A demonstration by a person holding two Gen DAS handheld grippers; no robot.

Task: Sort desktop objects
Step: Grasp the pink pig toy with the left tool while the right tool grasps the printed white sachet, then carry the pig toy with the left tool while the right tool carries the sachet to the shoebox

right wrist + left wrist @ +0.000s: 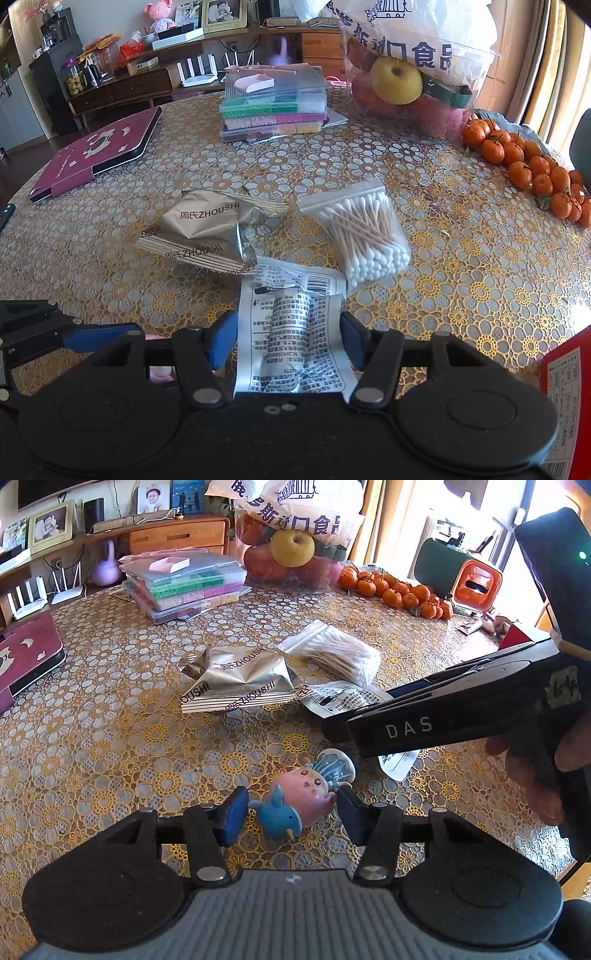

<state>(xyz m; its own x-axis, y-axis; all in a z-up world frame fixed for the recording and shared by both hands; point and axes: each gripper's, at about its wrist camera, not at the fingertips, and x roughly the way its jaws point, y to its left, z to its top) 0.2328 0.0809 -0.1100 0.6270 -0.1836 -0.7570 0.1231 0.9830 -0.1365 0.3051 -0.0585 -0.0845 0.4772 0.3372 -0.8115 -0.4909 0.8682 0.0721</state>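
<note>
A small pink toy with a blue bird (299, 801) lies on the lace tablecloth (110, 738). My left gripper (291, 810) is open, with a blue finger pad on each side of the toy. A crumpled white printed wrapper (291, 332) lies between the open fingers of my right gripper (288, 332), low over the table. In the left wrist view the right gripper (334, 729) reaches in from the right above the wrapper (343, 698). Behind it lie a silver ZHOUSHI packet (207, 229) and a zip bag of cotton swabs (365, 236).
At the back of the table are a stack of clear bead boxes (273, 107) and a bag of apples and pears (399, 85). Mandarins (535, 166) lie at the right, a maroon tablet case (96, 151) at the left, a red package (565, 387) at the near right edge.
</note>
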